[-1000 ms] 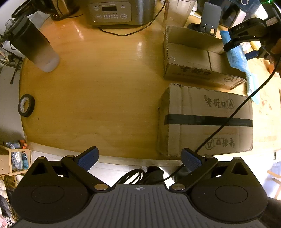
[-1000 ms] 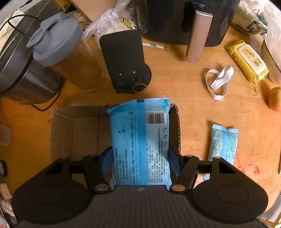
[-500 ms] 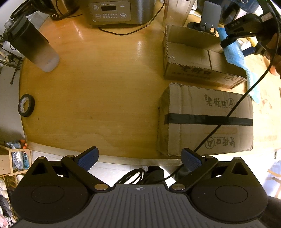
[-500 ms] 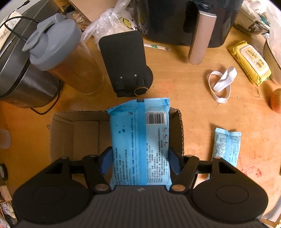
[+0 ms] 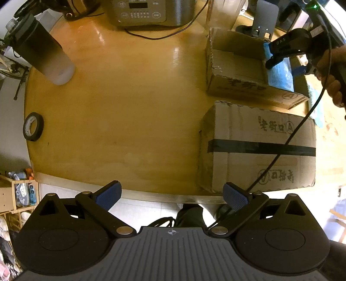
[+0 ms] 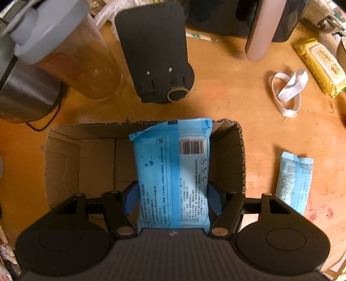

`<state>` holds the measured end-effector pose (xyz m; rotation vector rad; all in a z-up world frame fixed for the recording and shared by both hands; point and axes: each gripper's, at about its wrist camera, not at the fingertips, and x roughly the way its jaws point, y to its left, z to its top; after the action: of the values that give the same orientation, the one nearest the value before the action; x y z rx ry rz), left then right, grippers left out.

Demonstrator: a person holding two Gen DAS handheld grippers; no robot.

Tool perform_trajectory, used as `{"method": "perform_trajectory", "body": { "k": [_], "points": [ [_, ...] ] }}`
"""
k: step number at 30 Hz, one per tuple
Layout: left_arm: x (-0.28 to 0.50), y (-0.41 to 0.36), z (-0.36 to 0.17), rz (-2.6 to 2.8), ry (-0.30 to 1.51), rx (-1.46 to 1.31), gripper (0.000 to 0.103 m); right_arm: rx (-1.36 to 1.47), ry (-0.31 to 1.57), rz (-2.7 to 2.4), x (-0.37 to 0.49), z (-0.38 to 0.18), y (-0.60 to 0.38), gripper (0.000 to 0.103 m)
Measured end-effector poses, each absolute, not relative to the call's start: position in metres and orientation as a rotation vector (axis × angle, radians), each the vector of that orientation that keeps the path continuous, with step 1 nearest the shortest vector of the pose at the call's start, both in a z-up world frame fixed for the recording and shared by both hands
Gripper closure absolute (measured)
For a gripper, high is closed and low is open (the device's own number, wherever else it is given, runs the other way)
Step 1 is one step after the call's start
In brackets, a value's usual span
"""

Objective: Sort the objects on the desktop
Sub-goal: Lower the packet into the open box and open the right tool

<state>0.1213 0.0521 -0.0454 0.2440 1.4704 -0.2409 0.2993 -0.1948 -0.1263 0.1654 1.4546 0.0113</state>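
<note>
My right gripper [image 6: 172, 200] is shut on a blue wet-wipe pack [image 6: 173, 173] and holds it inside the right end of the open cardboard box [image 6: 64, 160]. From the left wrist view the same pack [image 5: 280, 75] dips into that box [image 5: 237, 86] under the right gripper [image 5: 287, 51]. My left gripper [image 5: 172, 194] is open and empty, hovering at the table's near edge. A second blue pack [image 6: 295, 181] lies on the table right of the box.
A taped closed carton [image 5: 257, 147] sits in front of the open box. A black tape roll [image 5: 33, 126], a shaker bottle [image 5: 43, 54], a cooker [image 5: 147, 10], a black stand [image 6: 155, 51], a white strap [image 6: 287, 90] and a yellow wipe pack [image 6: 322, 64] are around.
My right gripper has moved forward and down with the blue pack, lowering it into the open box. The left gripper has stayed still.
</note>
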Motion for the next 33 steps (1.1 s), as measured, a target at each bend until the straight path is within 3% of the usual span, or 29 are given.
{"method": "perform_trajectory", "body": {
  "k": [11,16,18,19,33],
  "points": [
    [0.127,0.051,-0.049,-0.241,1.481,0.249,0.0,0.108,1.503,0.002,0.302,-0.154,-0.183,0.037],
    [0.128,0.049,-0.05,-0.244,1.482,0.249,0.0,0.098,1.507,-0.014,0.302,-0.157,-0.181,0.032],
    [0.129,0.048,-0.05,-0.246,1.482,0.25,0.0,0.105,1.494,-0.023,0.301,-0.156,-0.182,0.006],
    [0.129,0.048,-0.049,-0.247,1.481,0.25,0.0,0.101,1.487,-0.032,0.301,-0.155,-0.182,0.0],
    [0.128,0.042,-0.05,-0.255,1.479,0.261,0.0,0.116,1.473,-0.036,0.297,-0.15,-0.191,0.0]
  ]
}}
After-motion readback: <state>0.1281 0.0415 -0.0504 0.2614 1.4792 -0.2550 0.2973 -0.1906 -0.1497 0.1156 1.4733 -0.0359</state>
